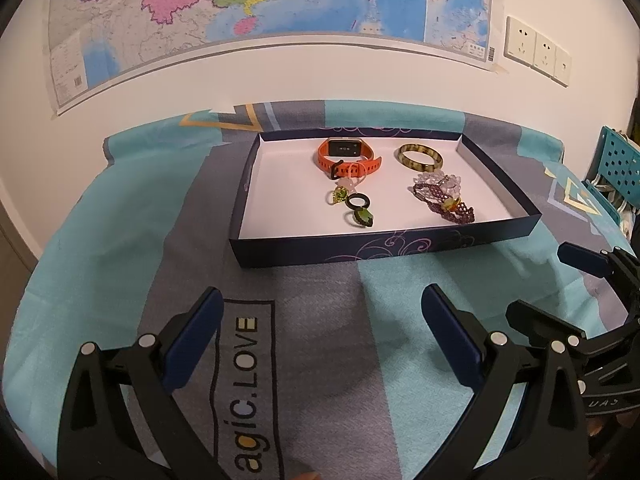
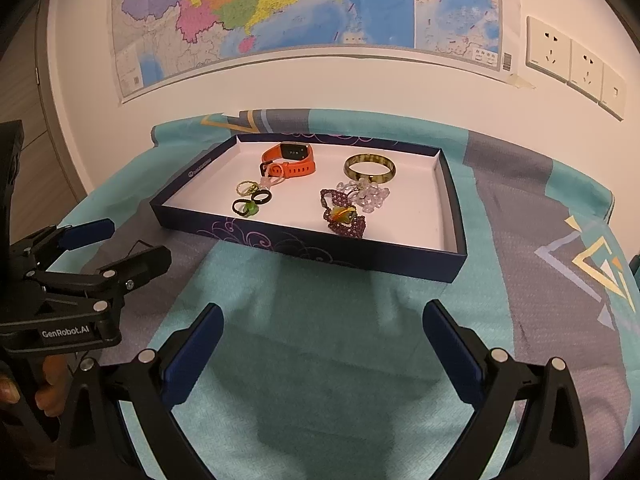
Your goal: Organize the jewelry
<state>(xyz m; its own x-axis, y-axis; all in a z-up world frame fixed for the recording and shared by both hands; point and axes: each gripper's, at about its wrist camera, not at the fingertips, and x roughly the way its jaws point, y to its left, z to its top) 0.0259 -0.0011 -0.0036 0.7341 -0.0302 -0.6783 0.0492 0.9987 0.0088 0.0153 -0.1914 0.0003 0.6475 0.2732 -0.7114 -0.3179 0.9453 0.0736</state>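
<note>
Left claw (image 1: 320, 328) spread wide, holding nothing, low in frame over the cloth-covered counter (image 1: 120, 216). Centre frame: shallow navy box lid (image 1: 360, 246) w/ white inside. In it, left to right: orange smartwatch (image 1: 348, 156) at back, green-stone rings (image 1: 354, 208) in front of it, tortoiseshell bangle (image 1: 420, 157) back right, clear bead bracelet (image 1: 440, 182), purple beaded bracelet (image 1: 448, 202) nearest front. Right claw (image 2: 322, 340) also wide, nothing held, short of the box.
</note>
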